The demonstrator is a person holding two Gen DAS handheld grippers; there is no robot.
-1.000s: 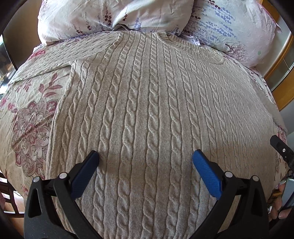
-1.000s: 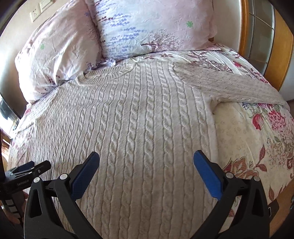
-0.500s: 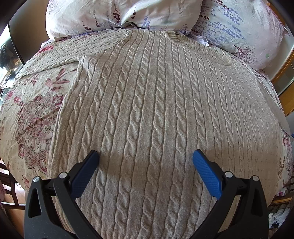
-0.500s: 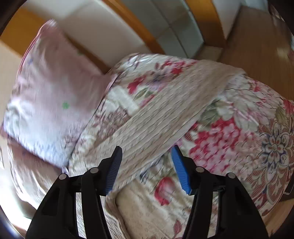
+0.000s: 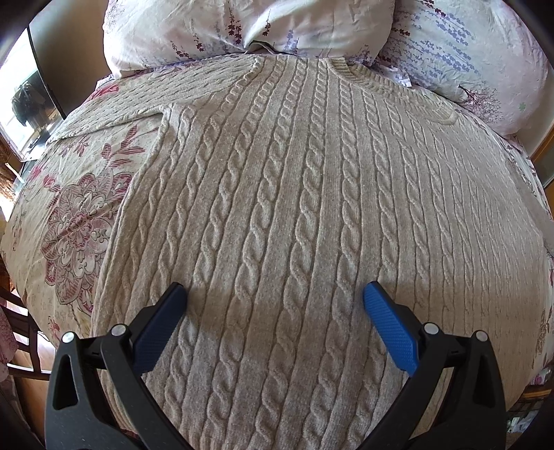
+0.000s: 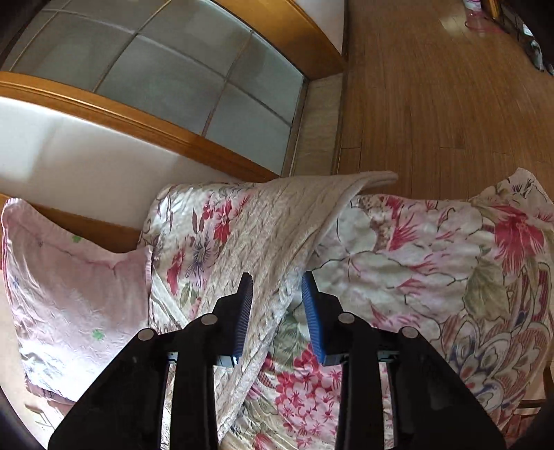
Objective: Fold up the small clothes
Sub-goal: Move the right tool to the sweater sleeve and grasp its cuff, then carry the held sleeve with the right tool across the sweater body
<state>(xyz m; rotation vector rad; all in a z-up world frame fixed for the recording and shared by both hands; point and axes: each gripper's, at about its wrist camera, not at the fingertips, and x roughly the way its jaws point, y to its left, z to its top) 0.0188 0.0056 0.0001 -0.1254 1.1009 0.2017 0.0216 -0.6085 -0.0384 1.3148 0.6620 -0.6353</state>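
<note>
A beige cable-knit sweater (image 5: 294, 214) lies flat on a floral bedspread (image 5: 76, 221), neck toward the pillows. My left gripper (image 5: 275, 297) is wide open and hovers over the sweater's lower body, holding nothing. In the right wrist view, the sweater's right sleeve (image 6: 287, 221) stretches across the bed to the far edge, its cuff (image 6: 377, 178) at the edge. My right gripper (image 6: 277, 287) straddles this sleeve with the jaws part closed, a blue pad on each side. A gap shows between the pads and the sleeve.
Two floral pillows (image 5: 277, 27) lie at the head of the bed; a pink pillow (image 6: 69, 294) shows in the right wrist view. A wooden-framed glass panel (image 6: 173, 69) and wooden floor (image 6: 450, 86) lie beyond the bed's edge. A dark chair (image 5: 20, 332) stands at the left.
My right gripper swung from over the sweater's body to the right sleeve and narrowed its jaws around it. My left gripper stayed open and shifted slightly over the sweater.
</note>
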